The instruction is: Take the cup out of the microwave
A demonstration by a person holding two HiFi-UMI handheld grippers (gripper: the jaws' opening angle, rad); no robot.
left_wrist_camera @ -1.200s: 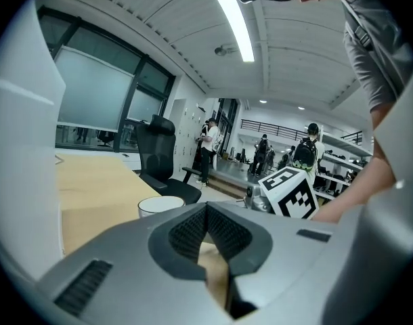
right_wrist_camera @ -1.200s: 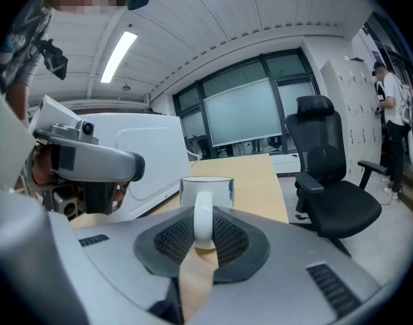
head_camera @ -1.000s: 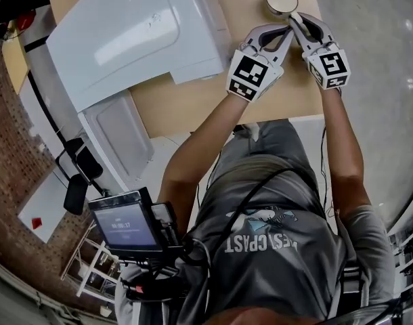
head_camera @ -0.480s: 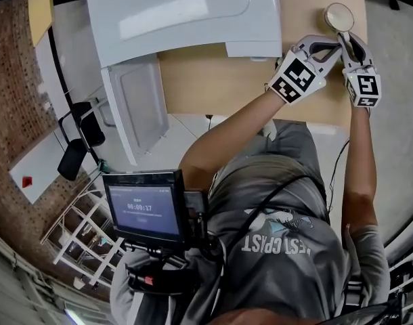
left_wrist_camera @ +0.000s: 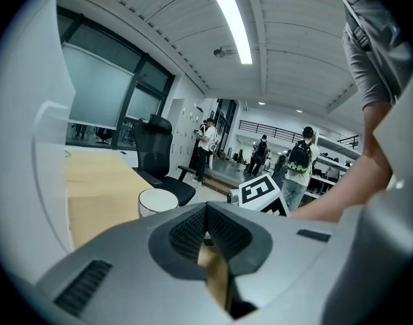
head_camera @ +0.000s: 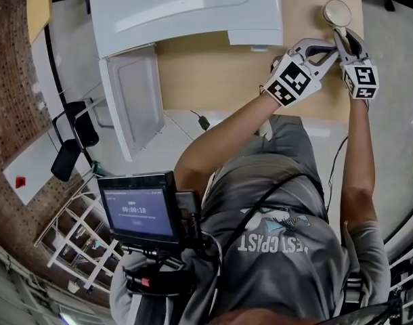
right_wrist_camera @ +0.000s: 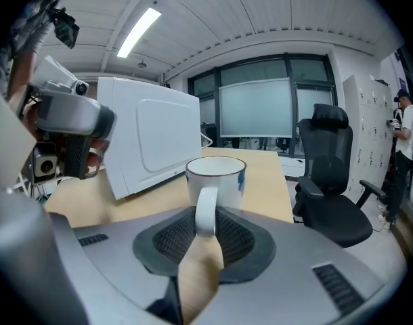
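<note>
The right gripper stays clamped on the cup handle at the tabletop's far right, the empty left gripper closed alongside.

This is looking like an open-plan office or lab floor. A black swivel chair is standing to the right of a long wooden desk. Glazed partitions are running along the far wall, and strip lights are glowing in a ribbed ceiling. People with backpacks are standing about in the distance near lockers.
</note>
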